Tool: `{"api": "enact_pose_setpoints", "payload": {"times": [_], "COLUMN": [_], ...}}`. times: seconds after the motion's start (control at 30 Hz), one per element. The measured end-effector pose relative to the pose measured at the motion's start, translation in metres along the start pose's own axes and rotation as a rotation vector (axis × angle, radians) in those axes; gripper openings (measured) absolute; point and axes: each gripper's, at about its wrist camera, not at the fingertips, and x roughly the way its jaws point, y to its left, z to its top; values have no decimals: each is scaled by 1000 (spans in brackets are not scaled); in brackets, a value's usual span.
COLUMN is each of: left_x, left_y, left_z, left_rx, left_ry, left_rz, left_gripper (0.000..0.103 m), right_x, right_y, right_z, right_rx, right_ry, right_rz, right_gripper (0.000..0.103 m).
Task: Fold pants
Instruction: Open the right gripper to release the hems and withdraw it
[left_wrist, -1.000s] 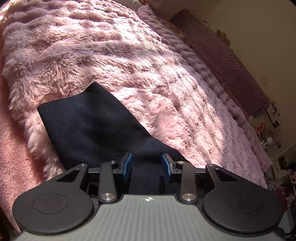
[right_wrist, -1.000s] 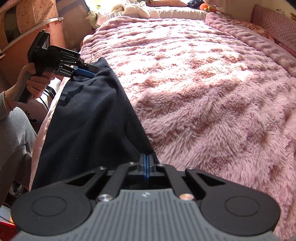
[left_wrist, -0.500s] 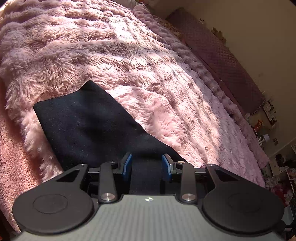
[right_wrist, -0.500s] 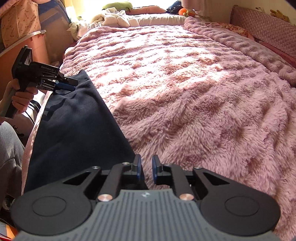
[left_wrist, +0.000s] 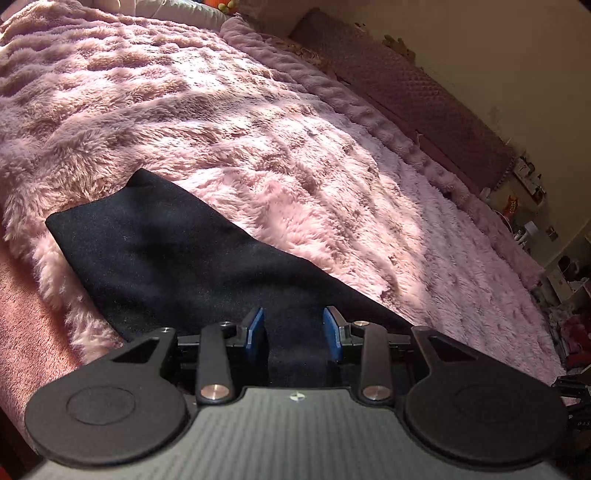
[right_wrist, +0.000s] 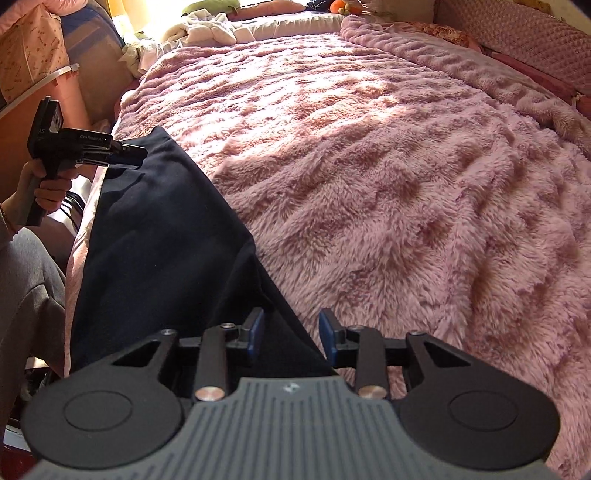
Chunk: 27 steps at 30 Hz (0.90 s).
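Dark navy pants (left_wrist: 173, 251) lie folded lengthwise in a long strip along the near edge of a fluffy pink blanket (left_wrist: 258, 122). My left gripper (left_wrist: 294, 329) is open, its blue pads over one end of the pants, holding nothing. My right gripper (right_wrist: 291, 329) is open over the other end of the pants (right_wrist: 162, 236), right at their edge beside the blanket (right_wrist: 369, 166). In the right wrist view the left gripper (right_wrist: 125, 157) shows at the far end of the pants, held by a hand.
The bed's pink side edge (left_wrist: 22, 310) runs along the left. A quilted headboard (left_wrist: 424, 96) and a cluttered shelf (left_wrist: 524, 206) stand at the right. Pillows and crumpled linen (right_wrist: 210, 31) lie at the bed's far end. The person's grey-clad leg (right_wrist: 26, 295) is at the left.
My right gripper was shut on the pants' end a second ago and has opened wide, letting go. Both grippers have drawn back a little from the pants.
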Motion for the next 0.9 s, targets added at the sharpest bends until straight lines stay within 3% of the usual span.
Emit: {"api": "enact_pose_setpoints", "payload": {"times": [0.2,0.23,0.27,0.3,0.37,0.47,0.63,0.7,0.73,0.77,0.9], "left_x": [8,9,10,11,11,13,14,13,12,10,-9], "left_y": [-11,-12,-12,-12,-11,-9,-11,-13,-15,-16,-30], "left_z": [-6,-7,-7,-6,-6,-5,-4,-5,-6,-6,-11], "left_rx": [55,61,62,60,54,39,40,48,48,46,26], "left_ry": [17,17,21,24,22,25,26,26,24,24,-10], "left_rz": [13,13,18,19,15,10,9,11,11,10,-34], "left_gripper": [39,39,39,39,39,39,39,39,39,39,39], "right_x": [11,11,8,6,-1,-9,-21,-25,-27,-31,-62], "right_y": [-8,-9,-8,-7,-9,-13,-31,-38,-40,-39,-25], "right_z": [-21,-22,-24,-26,-28,-33,-44,-47,-48,-48,-51], "right_rx": [7,-1,-27,-55,-59,-60,0,52,83,101,141], "right_ry": [68,65,43,25,1,3,-10,-14,-14,-26,-143], "right_rz": [11,6,-11,-31,-24,-23,-111,-127,-124,-133,-196], "right_gripper": [35,31,14,7,0,0,0,7,38,58,61]}}
